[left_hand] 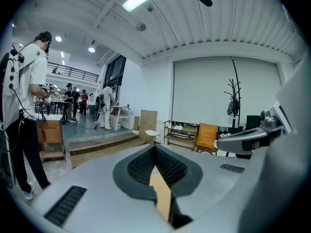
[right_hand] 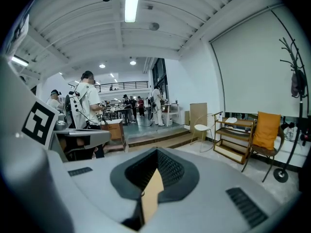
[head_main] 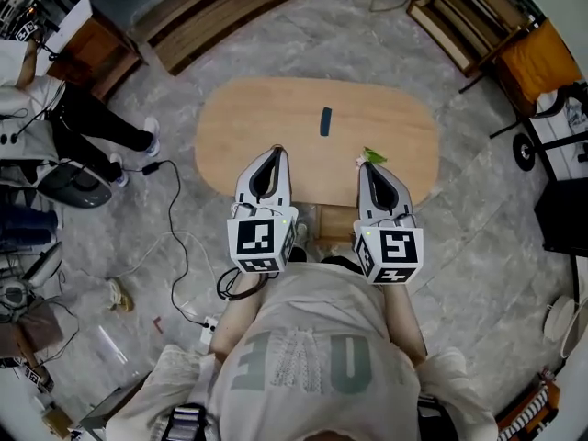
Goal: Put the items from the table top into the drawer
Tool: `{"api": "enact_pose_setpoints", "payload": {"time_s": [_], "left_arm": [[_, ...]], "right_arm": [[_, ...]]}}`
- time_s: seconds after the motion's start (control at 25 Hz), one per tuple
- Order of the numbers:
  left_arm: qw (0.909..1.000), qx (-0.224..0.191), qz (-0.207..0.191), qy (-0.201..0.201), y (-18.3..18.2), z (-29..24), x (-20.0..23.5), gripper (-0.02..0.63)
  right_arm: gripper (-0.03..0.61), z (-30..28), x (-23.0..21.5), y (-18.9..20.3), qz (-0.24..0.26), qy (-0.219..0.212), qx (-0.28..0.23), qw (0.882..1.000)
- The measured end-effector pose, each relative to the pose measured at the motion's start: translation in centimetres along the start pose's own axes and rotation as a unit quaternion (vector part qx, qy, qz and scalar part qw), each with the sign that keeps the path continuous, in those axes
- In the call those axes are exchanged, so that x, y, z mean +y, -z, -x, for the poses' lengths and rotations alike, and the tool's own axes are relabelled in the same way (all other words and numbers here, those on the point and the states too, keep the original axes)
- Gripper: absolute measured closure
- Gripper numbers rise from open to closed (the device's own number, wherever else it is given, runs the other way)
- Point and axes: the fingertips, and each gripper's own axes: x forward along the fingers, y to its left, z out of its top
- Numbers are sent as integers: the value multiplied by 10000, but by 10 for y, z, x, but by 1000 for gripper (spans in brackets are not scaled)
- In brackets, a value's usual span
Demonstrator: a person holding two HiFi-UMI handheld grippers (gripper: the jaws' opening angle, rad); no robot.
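An oval wooden table [head_main: 266,108] stands in front of me. On it lie a small dark blue item [head_main: 325,121] near the middle and a small green item [head_main: 373,157] at the near right edge. My left gripper [head_main: 276,152] hangs over the table's near edge with its jaws together and nothing in them. My right gripper [head_main: 367,166] is shut too, its tip just beside the green item. In both gripper views only a thin wedge of tabletop [left_hand: 163,198] [right_hand: 151,198] shows between the closed pads [left_hand: 167,166] [right_hand: 167,169]. No drawer is clearly in sight.
A wooden part [head_main: 323,220] shows under the table's near edge between the grippers. A person [head_main: 83,118] stands at the left by cables [head_main: 175,246] on the stone floor. Shelves [head_main: 478,26] and an orange chair [head_main: 542,58] stand at the far right.
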Motion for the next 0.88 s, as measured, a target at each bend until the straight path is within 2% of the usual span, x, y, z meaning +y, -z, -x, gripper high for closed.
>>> {"api": "enact_pose_setpoints", "payload": {"time_s": [0.16,0.36,0.48,0.6,0.76,0.88], "left_arm": [[9999,112,-9,120,15,-17,5,607],[9987,350,-158,328,63,-59,3,607],[9992,328,38,212,111,-96,8,607],[9994,332,-2,134,166,-128,12,607],[9981,605,85,3,240,-137,15,607],[9965,815,146,-122,282,-135,29,607]], "right_arm": [[574,-18,-3,8,49,-21,51,10000],[574,-60,-25,45,-175,-31,149,9997],[574,-100,-40,86,-294,-21,79,9995],[574,-132,-46,139,-308,28,36,9995],[574,-145,-41,207,-289,-193,386,9986],[574,-155,-35,244,-300,-190,596,9976]]}}
